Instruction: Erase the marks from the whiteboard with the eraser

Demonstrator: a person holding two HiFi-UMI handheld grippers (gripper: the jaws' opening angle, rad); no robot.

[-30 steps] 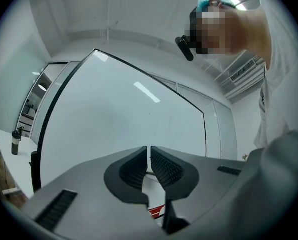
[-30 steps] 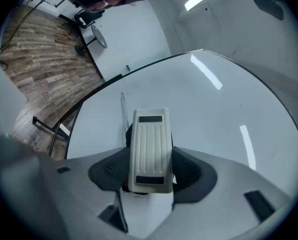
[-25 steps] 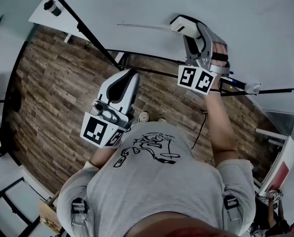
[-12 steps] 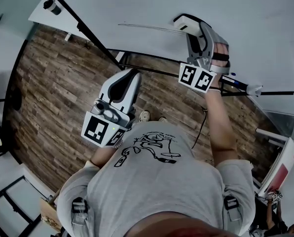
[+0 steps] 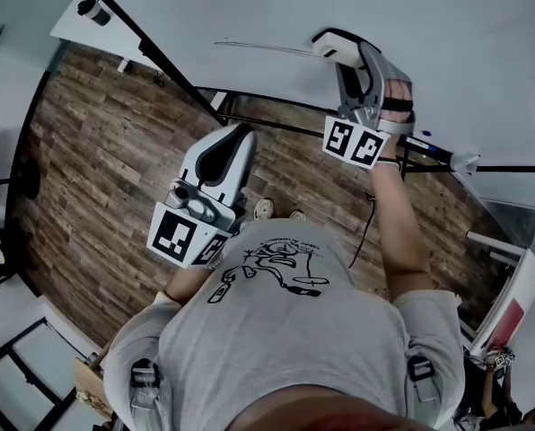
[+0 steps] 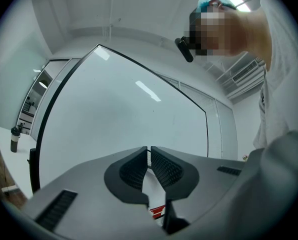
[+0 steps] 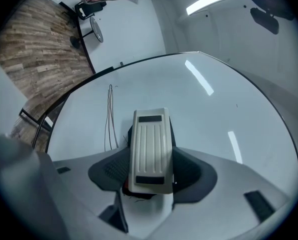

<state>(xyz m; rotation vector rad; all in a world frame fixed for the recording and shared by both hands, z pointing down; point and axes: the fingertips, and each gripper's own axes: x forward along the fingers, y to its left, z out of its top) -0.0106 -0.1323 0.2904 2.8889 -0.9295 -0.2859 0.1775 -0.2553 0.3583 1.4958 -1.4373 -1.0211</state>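
The whiteboard point(image 5: 447, 52) fills the top of the head view. A thin drawn line point(image 5: 267, 48) runs across it to the left of the eraser. My right gripper point(image 5: 339, 48) is shut on the cream-backed eraser point(image 5: 332, 45), which is pressed flat on the board. In the right gripper view the eraser point(image 7: 150, 149) sits between the jaws, with thin dark lines point(image 7: 109, 119) on the whiteboard point(image 7: 214, 114) just left of it. My left gripper point(image 5: 234, 136) hangs lower, off the board, shut and holding nothing. Its jaws point(image 6: 149, 156) touch in front of the whiteboard point(image 6: 124, 114).
A marker point(image 5: 425, 149) lies on the board's tray under my right wrist. The board's black frame bar point(image 5: 160, 57) slants down over the wooden floor point(image 5: 97, 151). A bottle point(image 5: 95, 11) stands on a white table at top left.
My right gripper slid the eraser slightly right along the board, then slightly back left. The left gripper has stayed in place.
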